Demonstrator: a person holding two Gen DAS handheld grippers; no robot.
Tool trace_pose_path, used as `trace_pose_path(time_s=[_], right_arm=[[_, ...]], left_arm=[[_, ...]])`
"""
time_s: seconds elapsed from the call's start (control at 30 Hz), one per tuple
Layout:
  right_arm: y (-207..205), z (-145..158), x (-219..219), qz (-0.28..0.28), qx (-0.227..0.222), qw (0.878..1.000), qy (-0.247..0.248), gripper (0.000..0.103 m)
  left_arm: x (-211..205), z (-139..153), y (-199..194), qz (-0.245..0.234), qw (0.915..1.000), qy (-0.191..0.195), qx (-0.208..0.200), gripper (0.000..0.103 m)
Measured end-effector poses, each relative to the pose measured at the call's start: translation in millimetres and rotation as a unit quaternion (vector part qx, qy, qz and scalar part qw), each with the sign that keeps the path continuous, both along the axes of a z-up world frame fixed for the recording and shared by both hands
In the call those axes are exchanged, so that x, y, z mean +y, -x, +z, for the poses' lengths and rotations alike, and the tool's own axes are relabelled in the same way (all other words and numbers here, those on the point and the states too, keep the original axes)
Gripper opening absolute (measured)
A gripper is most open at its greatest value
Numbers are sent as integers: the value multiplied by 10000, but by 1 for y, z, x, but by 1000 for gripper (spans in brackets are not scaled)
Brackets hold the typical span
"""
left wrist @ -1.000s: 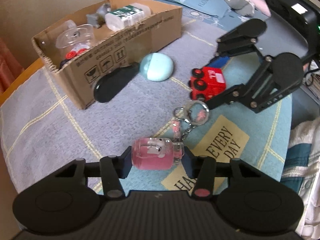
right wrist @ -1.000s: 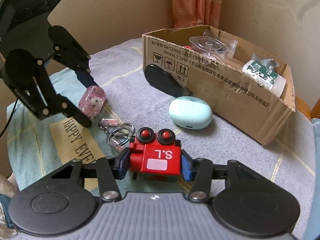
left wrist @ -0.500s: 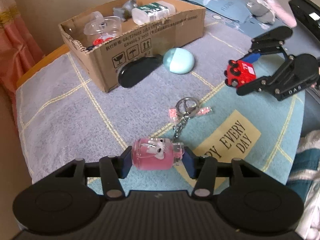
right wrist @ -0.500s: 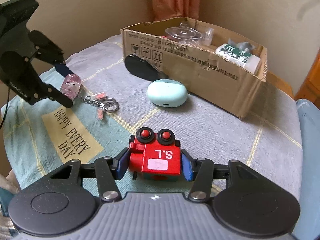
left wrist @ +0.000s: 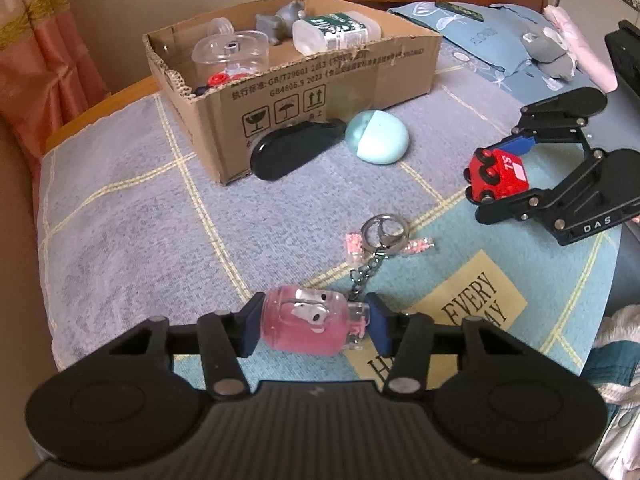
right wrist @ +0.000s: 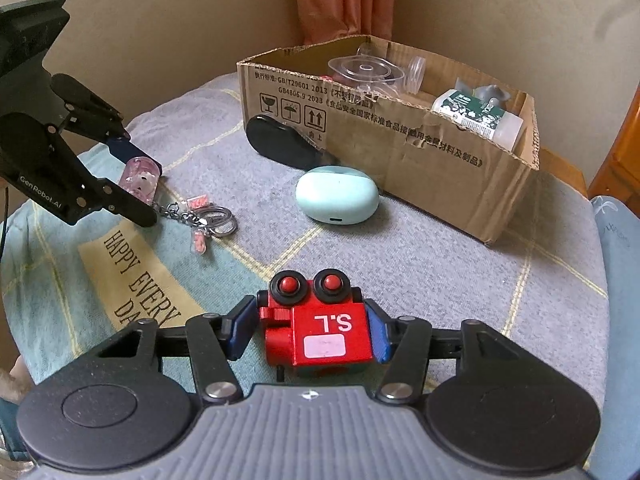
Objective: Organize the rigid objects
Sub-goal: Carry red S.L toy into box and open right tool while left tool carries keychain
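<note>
My left gripper [left wrist: 310,326] is shut on a pink keychain charm [left wrist: 306,322], whose chain and ring [left wrist: 384,232] trail on the cloth. It also shows in the right wrist view [right wrist: 140,178]. My right gripper [right wrist: 314,334] is shut on a red toy car [right wrist: 320,334], seen too in the left wrist view [left wrist: 498,174]. An open cardboard box [left wrist: 340,80] at the back holds a clear container [left wrist: 230,54], a green-labelled bottle [left wrist: 334,34] and a grey figure. A mint case [left wrist: 378,142] and a black oval object [left wrist: 292,154] lie beside the box.
The table carries a grey and teal cloth [left wrist: 140,220] with a yellow text patch [left wrist: 460,312]. Blue fabric and a grey soft toy [left wrist: 548,50] lie at the back right. A curtain [left wrist: 36,52] hangs at the left. The table edge is near on the right.
Both grippers have drawn back from the middle and apart, each keeping its object. The keychain's ring and chain have dragged along the cloth with the left gripper.
</note>
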State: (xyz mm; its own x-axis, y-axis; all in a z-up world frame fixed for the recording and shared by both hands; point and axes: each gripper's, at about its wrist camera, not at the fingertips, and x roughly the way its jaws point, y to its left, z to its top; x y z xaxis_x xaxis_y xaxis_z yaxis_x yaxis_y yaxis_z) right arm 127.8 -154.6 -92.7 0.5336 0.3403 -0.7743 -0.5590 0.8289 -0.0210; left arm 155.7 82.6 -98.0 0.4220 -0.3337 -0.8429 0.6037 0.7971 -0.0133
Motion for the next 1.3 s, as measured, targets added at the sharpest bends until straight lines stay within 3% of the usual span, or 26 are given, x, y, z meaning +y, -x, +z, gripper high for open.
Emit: trace_pose_path(time_s=[0.3, 0.73, 1.3], right_arm=[[0, 12, 0, 67, 39, 9997, 225, 61], [-17, 55, -10, 277, -124, 9991, 292, 60], [-81, 115, -25, -226, -719, 9970, 153, 60]], left_arm=[[-6, 16, 4, -38, 9999, -89, 143, 51], [-26, 69, -2, -484, 9985, -264, 3, 51], [-59, 155, -56, -510, 9941, -241, -931, 51]])
